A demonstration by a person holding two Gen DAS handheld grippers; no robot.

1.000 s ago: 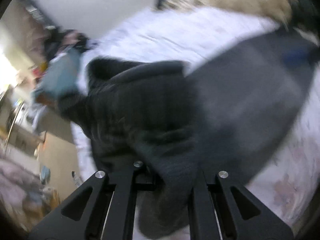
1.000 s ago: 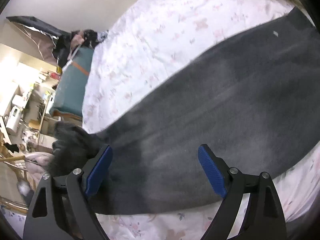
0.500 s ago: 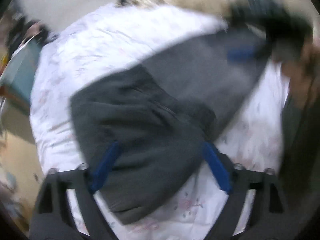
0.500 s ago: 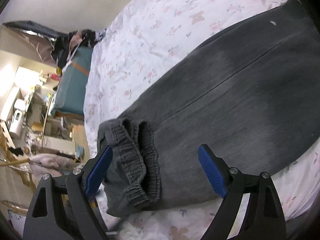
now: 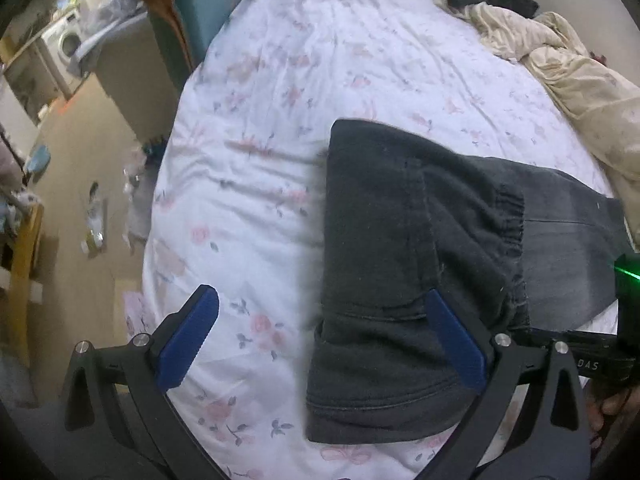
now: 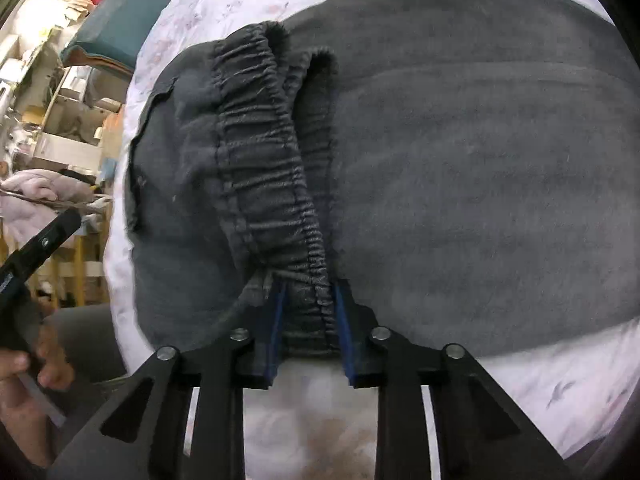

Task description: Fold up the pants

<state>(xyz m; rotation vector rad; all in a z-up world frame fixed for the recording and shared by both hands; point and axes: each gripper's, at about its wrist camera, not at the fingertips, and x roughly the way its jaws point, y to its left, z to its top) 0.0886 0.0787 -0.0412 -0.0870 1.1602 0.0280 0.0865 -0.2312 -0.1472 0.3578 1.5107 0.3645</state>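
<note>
Dark grey pants lie partly folded on the floral bedsheet, one end doubled back over the rest, with the elastic waistband on top. My left gripper is open and empty, its right blue pad over the folded fabric, its left pad above bare sheet. In the right wrist view the pants fill the frame. My right gripper is shut on the gathered waistband at its near end.
A beige blanket is bunched at the bed's far right. A teal cabinet and a washing machine stand left of the bed, with clutter on the floor. The bed edge runs along the left. The other gripper's body shows at the left.
My left gripper let go of the pants, opened and swung left. My right gripper moved in and closed on the waistband. The pants' end now lies folded over.
</note>
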